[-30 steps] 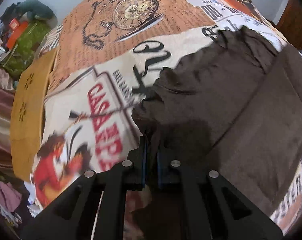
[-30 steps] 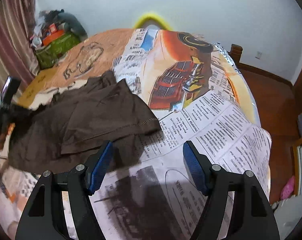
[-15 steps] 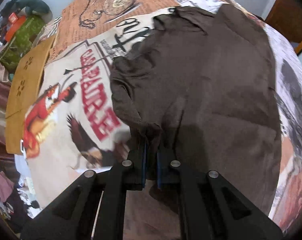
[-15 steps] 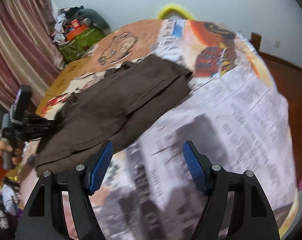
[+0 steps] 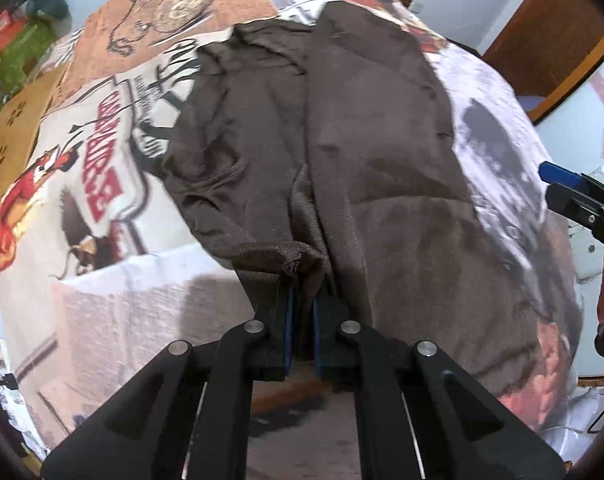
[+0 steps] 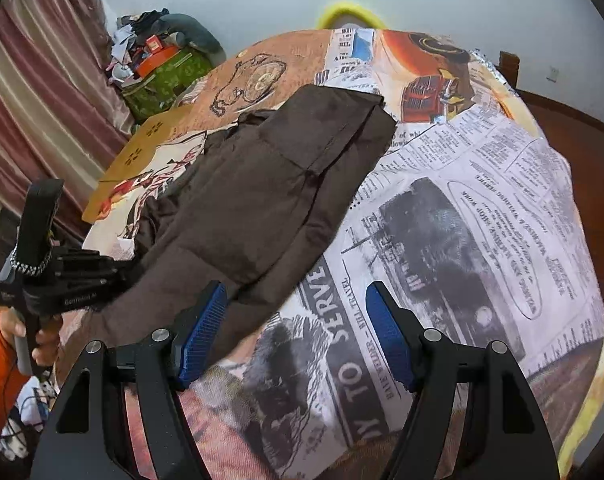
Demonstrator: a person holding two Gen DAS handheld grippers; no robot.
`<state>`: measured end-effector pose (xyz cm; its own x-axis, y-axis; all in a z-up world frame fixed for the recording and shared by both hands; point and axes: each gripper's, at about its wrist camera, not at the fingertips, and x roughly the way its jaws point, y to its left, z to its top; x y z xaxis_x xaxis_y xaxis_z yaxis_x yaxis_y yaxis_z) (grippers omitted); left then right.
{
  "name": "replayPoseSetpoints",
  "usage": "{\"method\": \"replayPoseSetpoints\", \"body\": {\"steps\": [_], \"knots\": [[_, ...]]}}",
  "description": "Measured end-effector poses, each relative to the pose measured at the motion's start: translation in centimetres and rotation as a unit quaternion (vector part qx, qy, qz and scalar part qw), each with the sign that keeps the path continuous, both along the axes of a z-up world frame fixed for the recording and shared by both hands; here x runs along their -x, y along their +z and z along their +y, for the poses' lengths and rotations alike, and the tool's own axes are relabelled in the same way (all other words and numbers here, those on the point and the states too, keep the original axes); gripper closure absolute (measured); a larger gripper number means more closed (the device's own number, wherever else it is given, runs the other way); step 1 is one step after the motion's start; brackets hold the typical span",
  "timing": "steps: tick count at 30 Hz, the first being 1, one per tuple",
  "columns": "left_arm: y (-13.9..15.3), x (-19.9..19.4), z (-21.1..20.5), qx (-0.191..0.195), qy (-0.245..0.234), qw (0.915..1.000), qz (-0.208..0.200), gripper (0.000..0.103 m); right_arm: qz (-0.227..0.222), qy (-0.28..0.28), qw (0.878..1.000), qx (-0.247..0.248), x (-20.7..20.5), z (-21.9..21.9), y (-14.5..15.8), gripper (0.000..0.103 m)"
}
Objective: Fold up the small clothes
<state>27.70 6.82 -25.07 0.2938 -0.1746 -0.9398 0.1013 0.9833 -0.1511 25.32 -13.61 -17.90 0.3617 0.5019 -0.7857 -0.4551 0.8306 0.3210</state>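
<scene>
Left wrist view: left gripper [image 5: 301, 312] clamped on dark brown cloth garment [image 5: 342, 140], frame centre, over newspaper-print bedsheet [image 5: 114, 304]. Right gripper [image 6: 298, 336] jaws apart, nothing betw., lower frame.

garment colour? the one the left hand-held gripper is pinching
Plain dark brown garment, no print. The right wrist view shows it best, spread on the newspaper-print sheet.

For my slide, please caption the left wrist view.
Left tongs pinch the brown garment on the printed bedcover.
</scene>
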Motion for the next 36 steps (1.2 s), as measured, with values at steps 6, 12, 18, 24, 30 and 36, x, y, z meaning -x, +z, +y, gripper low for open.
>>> {"method": "replayPoseSetpoints", "body": {"steps": [6, 12, 18, 24, 30, 36], "knots": [[1.7, 1.5, -2.6, -0.020, -0.015, 0.9993, -0.026, 0.096, -0.012, -0.008, 1.000, 0.009, 1.4, -0.9, 0.5, 0.034], [3.7, 2.6, -2.5, -0.067, -0.024, 0.9957, -0.060, 0.086, 0.007, -0.004, 0.999, 0.031, 2.4, -1.3, -1.1, 0.034], [5.7, 5.0, -2.4, -0.086, -0.024, 0.9905, -0.104, 0.035, 0.010, 0.020, 0.998, 0.050, 4.0, -0.8, -2.0, 0.034], [5.2, 7.3, -3.9, -0.121, -0.055, 0.9847, -0.113, 0.020, 0.011, 0.040, 0.998, 0.054, 5.3, 0.4, -2.9, 0.034], [4.0, 8.0, -5.3, -0.140, -0.084, 0.9808, -0.107, 0.015, 0.023, 0.042, 0.998, 0.051, 5.2, 0.8, -3.4, 0.034], [3.4, 7.1, -7.0, -0.125, -0.095, 0.9820, -0.105, 0.015, 0.032, 0.044, 0.997, 0.047, 5.1, 0.7, -3.8, 0.034]]}}
